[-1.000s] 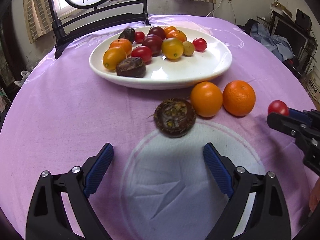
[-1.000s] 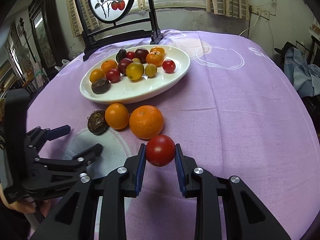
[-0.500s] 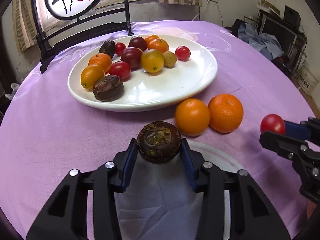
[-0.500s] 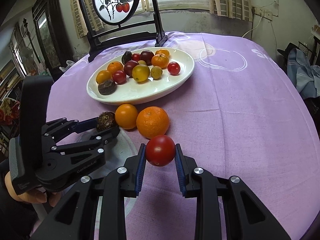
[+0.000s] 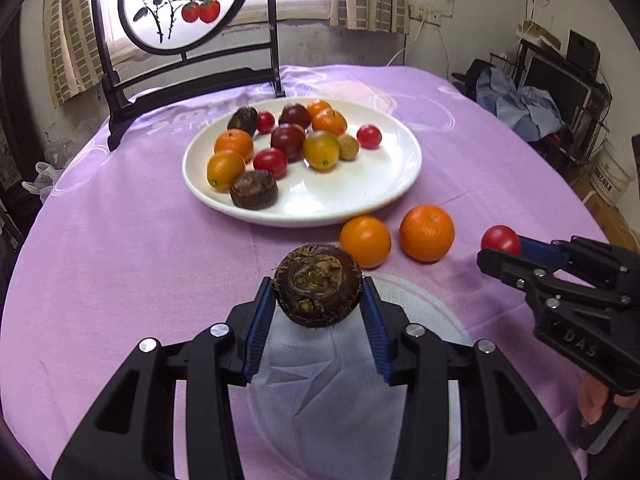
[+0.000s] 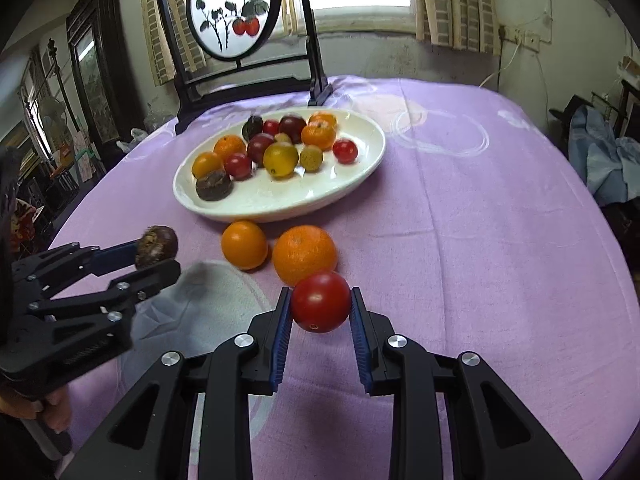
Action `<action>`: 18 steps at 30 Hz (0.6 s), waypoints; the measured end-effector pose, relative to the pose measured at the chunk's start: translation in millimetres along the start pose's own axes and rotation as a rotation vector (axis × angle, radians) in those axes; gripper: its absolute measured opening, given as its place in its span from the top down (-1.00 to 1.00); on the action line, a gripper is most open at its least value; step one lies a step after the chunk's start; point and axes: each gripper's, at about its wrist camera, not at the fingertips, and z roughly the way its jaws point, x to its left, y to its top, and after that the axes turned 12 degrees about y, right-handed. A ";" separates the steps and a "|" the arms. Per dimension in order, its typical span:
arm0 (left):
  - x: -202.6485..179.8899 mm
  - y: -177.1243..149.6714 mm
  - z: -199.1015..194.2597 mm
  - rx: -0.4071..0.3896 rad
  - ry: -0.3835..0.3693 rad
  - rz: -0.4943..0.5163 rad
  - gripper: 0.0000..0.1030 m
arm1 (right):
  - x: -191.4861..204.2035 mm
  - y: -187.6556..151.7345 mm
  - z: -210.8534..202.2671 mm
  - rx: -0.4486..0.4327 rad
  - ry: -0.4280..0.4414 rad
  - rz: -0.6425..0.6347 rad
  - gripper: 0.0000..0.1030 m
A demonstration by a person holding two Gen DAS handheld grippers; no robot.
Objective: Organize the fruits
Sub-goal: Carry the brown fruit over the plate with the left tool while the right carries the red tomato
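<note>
Left claw (image 5: 318, 312) just clenched on brown water chestnut (image 5: 317, 289), now lifted off counter (image 5: 120, 248); right claw (image 6: 320, 320) grasping red tomato (image 6: 320, 301); both ready for white plate (image 5: 360, 204) at far side

The far sides of the brown fruit (image 5: 317, 283) and the red tomato (image 6: 320, 301) are covered by blue pads. The holding hand (image 5: 591, 402) is mostly hidden (only fingertips are seen). The framed picture (image 6: 234, 7) is cut off on top.
</note>
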 end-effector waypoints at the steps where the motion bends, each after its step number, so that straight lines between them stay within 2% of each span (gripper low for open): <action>1: 2.0 3.1 -2.6 -0.005 -0.001 -0.003 0.17 | 1.2 1.5 -3.8 -0.023 0.003 -0.007 0.44; 6: 11.6 25.1 -5.8 -0.023 0.011 -0.025 0.17 | 2.6 12.8 -18.8 -0.092 0.038 -0.002 0.44; 9: 16.4 42.8 -1.4 -0.023 0.008 -0.044 0.17 | 5.5 25.0 -20.9 -0.092 0.057 -0.022 0.44; 12: 21.0 60.7 6.6 -0.027 0.025 -0.060 0.17 | 9.4 41.3 -18.4 -0.097 0.037 -0.064 0.44; 18: 29.5 90.8 35.9 0.013 0.043 -0.121 0.17 | 13.2 76.0 7.9 -0.072 0.020 -0.114 0.44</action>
